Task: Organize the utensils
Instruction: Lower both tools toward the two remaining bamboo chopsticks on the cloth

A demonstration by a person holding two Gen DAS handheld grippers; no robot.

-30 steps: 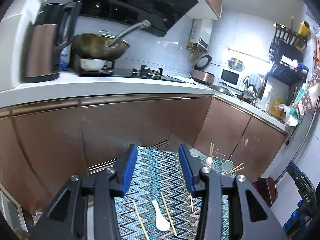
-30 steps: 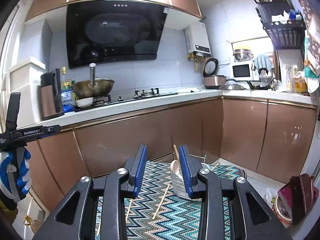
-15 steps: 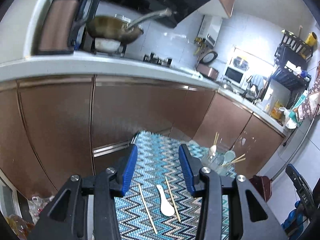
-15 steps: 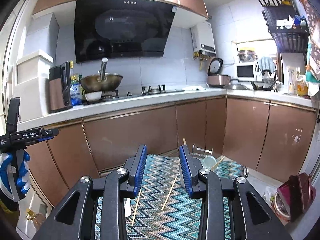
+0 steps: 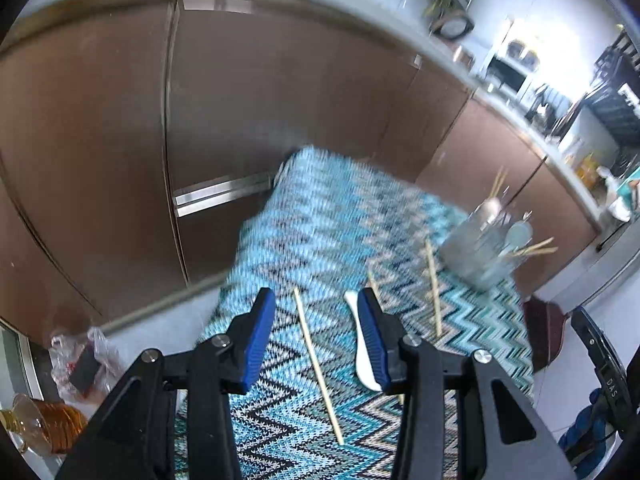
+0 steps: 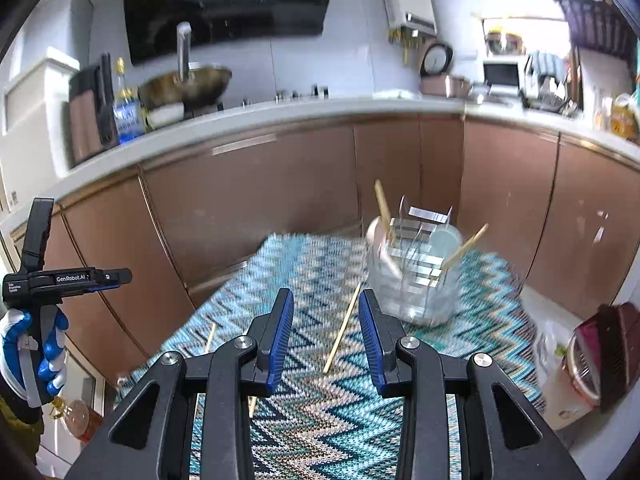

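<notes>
A table with a blue zigzag cloth (image 5: 340, 216) holds loose wooden chopsticks and a white spoon (image 5: 362, 344). One chopstick (image 5: 318, 364) lies between the fingers of my open, empty left gripper (image 5: 316, 304), above the cloth. A second chopstick (image 5: 433, 288) lies near the clear utensil holder (image 5: 478, 250), which holds spoons and chopsticks. My right gripper (image 6: 326, 306) is open and empty above the cloth (image 6: 320, 264), with a chopstick (image 6: 342, 328) between its fingers and the holder (image 6: 416, 280) just right. The left gripper also shows in the right wrist view (image 6: 116, 276).
Brown kitchen cabinets (image 6: 248, 208) stand behind the table, with a wok (image 6: 186, 86) and bottles on the counter. A bottle of amber liquid (image 5: 36, 424) and a plastic bag (image 5: 84, 360) lie on the floor at left. A dark red dustpan (image 6: 600, 352) sits at right.
Both grippers have tilted down towards the table, the left one more. The cloth, chopsticks and holder now fill more of each view. Both grippers stay open.
</notes>
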